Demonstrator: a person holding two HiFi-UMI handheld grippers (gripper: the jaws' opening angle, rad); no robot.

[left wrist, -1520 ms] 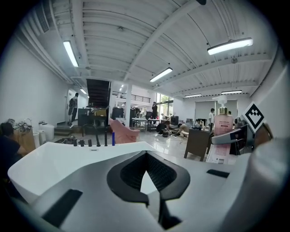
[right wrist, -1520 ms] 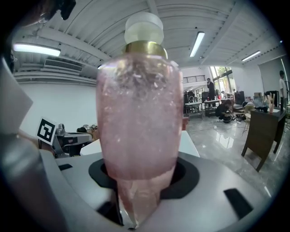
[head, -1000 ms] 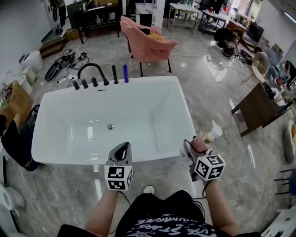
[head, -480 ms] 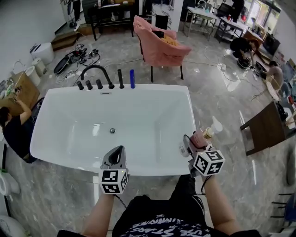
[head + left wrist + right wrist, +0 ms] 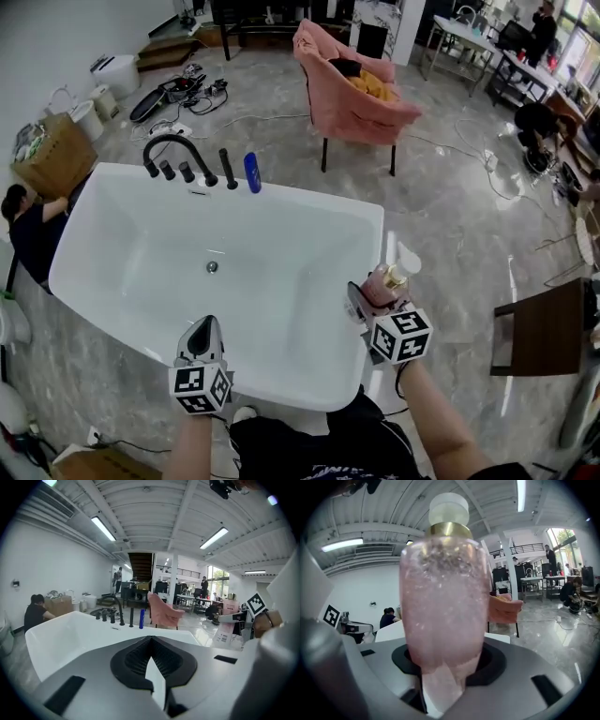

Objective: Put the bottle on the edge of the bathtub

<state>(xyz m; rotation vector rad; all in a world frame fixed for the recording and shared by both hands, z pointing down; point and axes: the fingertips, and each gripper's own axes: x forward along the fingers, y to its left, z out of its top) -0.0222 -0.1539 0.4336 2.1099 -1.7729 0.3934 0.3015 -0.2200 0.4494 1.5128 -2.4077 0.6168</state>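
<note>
A pink, glittery bottle with a gold collar and a white cap stands upright in my right gripper, which is shut on its lower body. It hangs just off the near right corner of the white bathtub, close to the rim. In the right gripper view the bottle fills the middle, and the jaws of my right gripper clamp its base. My left gripper is shut and empty above the tub's near rim. In the left gripper view my left gripper points along the bathtub.
A black faucet set and a blue bottle stand on the tub's far rim. A pink chair is behind the tub. A person crouches at the tub's left end. A brown table stands at the right.
The view has shifted, and the tub now lies more to the left and nearer. Both grippers have moved forward over the tub's near side. The right gripper still holds the bottle.
</note>
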